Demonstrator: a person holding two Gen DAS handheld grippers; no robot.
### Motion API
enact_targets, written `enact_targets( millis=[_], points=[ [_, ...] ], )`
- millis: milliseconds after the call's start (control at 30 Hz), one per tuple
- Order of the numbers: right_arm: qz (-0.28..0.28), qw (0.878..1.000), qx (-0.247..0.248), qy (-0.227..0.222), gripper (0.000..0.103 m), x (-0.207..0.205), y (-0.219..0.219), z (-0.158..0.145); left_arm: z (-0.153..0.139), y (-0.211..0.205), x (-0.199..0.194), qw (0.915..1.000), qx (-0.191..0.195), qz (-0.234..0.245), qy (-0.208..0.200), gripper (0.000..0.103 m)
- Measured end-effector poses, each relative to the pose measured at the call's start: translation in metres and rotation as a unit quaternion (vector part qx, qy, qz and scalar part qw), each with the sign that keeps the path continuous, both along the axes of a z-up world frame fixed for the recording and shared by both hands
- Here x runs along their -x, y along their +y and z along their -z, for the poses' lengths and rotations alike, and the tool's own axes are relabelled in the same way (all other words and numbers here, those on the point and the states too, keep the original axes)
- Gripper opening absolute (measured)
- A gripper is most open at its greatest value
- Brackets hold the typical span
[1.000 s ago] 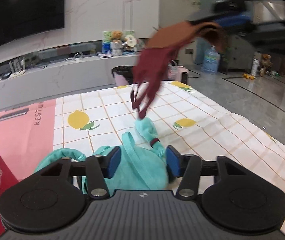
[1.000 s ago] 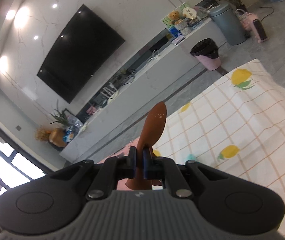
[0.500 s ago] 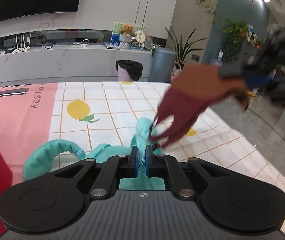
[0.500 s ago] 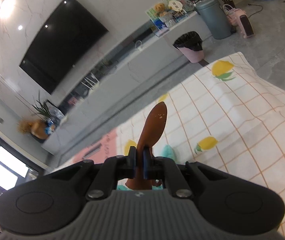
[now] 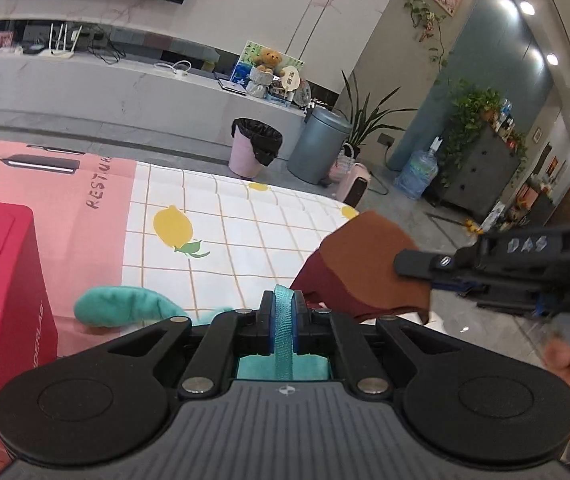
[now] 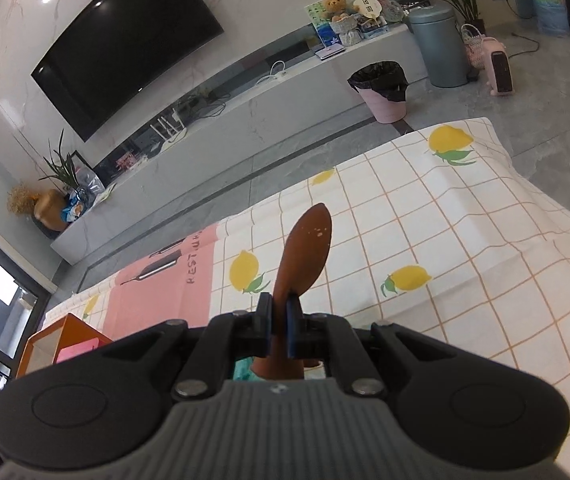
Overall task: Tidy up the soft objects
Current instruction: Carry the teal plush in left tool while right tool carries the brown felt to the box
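Note:
My left gripper [image 5: 283, 322] is shut on the strap of a teal soft fabric bag [image 5: 125, 306], whose body lies just under and left of the jaws on the table. My right gripper [image 6: 279, 330] is shut on a brown and maroon soft fabric piece [image 6: 305, 252]. The same piece [image 5: 365, 272] hangs from the right gripper [image 5: 437, 268] at the right of the left wrist view, close beside the teal bag. Its lower end is hidden behind my left gripper.
The table has a lemon-check cloth [image 5: 245, 240] and a pink mat [image 5: 65, 216]. A red box [image 5: 1, 300] stands at the left. An orange open box [image 6: 61, 340] sits at the table's left end. Bins [image 5: 255, 152] stand on the floor beyond.
My left gripper closed on the teal strap and lifted slightly. My right gripper came down and toward the left gripper with the brown and maroon piece.

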State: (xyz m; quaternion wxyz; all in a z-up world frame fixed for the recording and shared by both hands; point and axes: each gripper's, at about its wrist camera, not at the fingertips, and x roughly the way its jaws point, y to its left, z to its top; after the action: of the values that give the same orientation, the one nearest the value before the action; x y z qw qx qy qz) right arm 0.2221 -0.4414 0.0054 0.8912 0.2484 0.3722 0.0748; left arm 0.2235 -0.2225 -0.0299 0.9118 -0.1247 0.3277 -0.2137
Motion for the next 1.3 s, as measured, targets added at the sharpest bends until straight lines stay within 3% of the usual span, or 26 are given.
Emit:
enact_targets(
  millis=[133, 367, 700, 900, 1067, 1300],
  points=[
    [-0.001, 1.0, 0.002, 0.0, 0.004, 0.001, 0.003, -0.001, -0.009, 0.007, -0.002, 0.9998, 0.02, 0.002, 0.006, 0.008],
    [0.009, 1.0, 0.014, -0.012, 0.004, -0.002, 0.015, -0.007, -0.034, 0.014, 0.0, 0.9996, 0.021, 0.006, -0.02, 0.008],
    [0.004, 0.996, 0.026, -0.08, 0.004, 0.016, 0.043, -0.054, -0.075, 0.024, 0.008, 0.998, -0.016, 0.008, -0.06, 0.008],
    [-0.027, 0.99, 0.051, -0.131, 0.004, 0.032, 0.09, -0.1, -0.134, 0.055, 0.023, 0.99, -0.045, 0.004, -0.134, 0.008],
    [-0.08, 0.98, 0.061, -0.171, 0.004, 0.038, 0.146, -0.139, -0.167, 0.092, 0.053, 0.9773, -0.096, -0.014, -0.188, 0.008],
    [-0.137, 0.971, 0.062, -0.183, 0.004, 0.036, 0.228, -0.162, -0.181, 0.147, 0.088, 0.9705, -0.144, -0.074, -0.179, 0.008]
  ],
)
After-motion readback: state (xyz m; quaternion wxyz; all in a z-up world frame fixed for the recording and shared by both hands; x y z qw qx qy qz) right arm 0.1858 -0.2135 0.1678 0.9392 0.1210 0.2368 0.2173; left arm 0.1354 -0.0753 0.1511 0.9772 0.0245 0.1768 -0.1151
